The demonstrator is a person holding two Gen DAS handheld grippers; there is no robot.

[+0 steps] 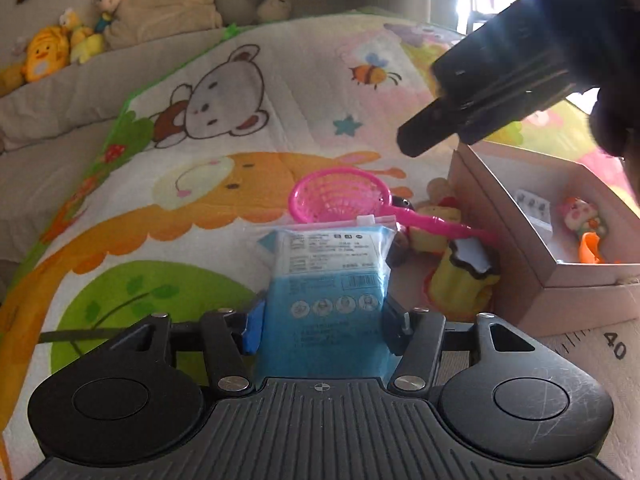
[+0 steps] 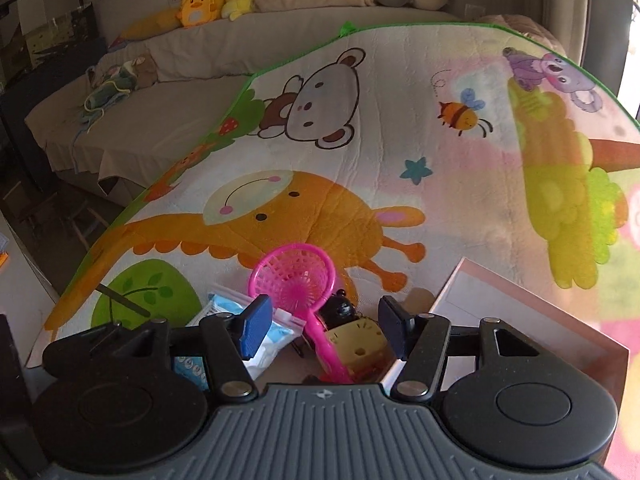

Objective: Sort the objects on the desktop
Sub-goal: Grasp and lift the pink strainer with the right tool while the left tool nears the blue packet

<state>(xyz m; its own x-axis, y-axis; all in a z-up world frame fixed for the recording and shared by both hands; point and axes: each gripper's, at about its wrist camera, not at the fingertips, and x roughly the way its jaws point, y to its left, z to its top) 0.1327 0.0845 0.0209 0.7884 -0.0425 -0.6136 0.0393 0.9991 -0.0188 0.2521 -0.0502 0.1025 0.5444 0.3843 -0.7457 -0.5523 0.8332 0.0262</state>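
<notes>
Left wrist view: left claw (image 1: 320, 320) clamped on a blue packet (image 1: 324, 300) in a clear zip bag, pads pressing both sides, packet upright between the fingers. Past it lies a pink net scoop (image 1: 340, 198), its handle running right over a yellow toy (image 1: 460, 280) with a black-and-white top. Another small yellow toy sits under the handle, partly hidden. Cardboard box (image 1: 520, 240) stands open at right, just beside the yellow toy; inside are a small figure (image 1: 580, 216), an orange piece and a white card. Right claw (image 1: 428, 132) hangs over the box's near corner, seen side-on and dark, so its gap is not readable here. Everything rests on a cartoon mat (image 1: 200, 160) with bear and bee prints. Plush toys (image 1: 52, 52) line the sofa back behind.

Right wrist view: right claw (image 2: 320, 328) about half open, nothing between the pads. It is above the scoop (image 2: 296, 276) handle, a black toy (image 2: 340, 312) and a yellow toy (image 2: 356, 348). Packet (image 2: 240, 332) lies just left, partly behind the left pad. Box (image 2: 520, 312) edge at right.
</notes>
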